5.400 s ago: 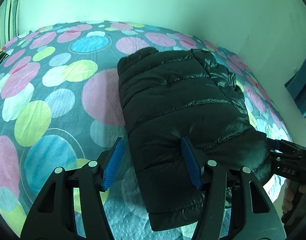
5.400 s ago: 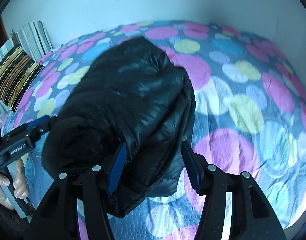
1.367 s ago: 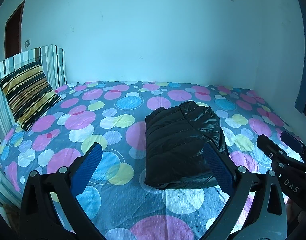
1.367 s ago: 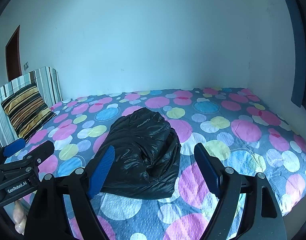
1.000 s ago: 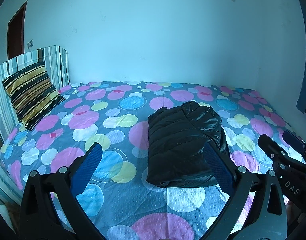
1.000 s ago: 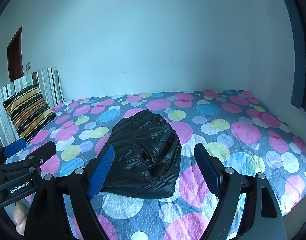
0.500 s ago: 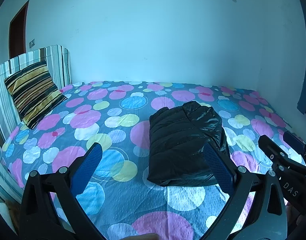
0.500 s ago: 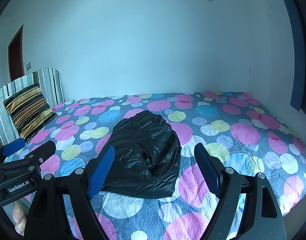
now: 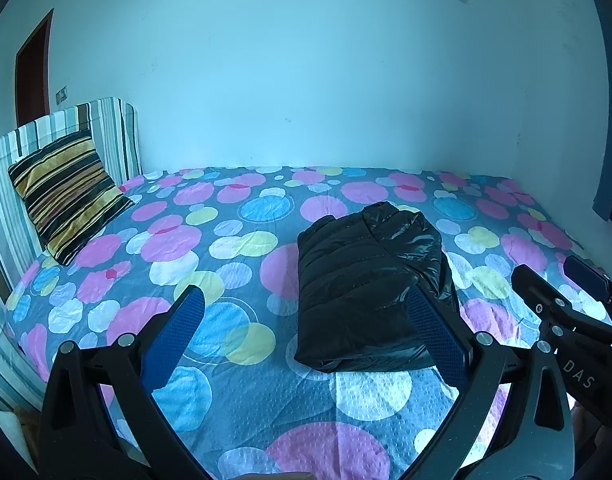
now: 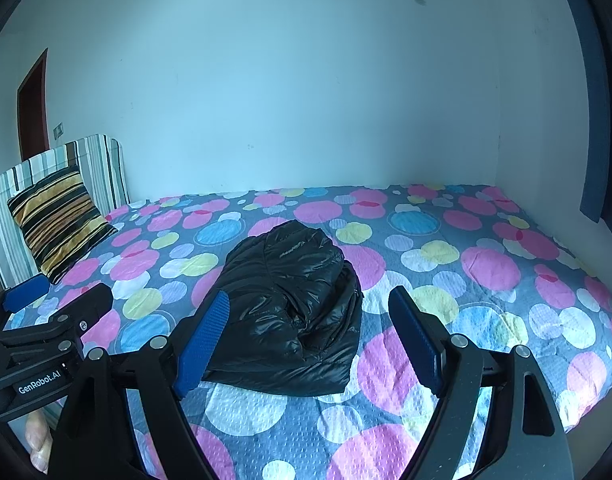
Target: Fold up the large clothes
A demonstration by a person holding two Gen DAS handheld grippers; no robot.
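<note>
Both grippers hang empty with jaws spread wide, the left gripper (image 9: 306, 336) and the right gripper (image 10: 306, 336) drawn back from the near bed edge. Ahead and between them lies the jacket (image 9: 370, 288), folded into a compact block, its long axis running away toward the wall; neither hand looks clearly nearer. Its black quilted shell is glossy and puffy, resting on the bedspread (image 9: 226, 264), a dimpled cotton printed with circles.

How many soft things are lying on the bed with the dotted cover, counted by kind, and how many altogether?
Folded black puffer jacket: 1
Striped brown and yellow cushion: 1
Total: 2, both lying on the dotted bed cover.
</note>
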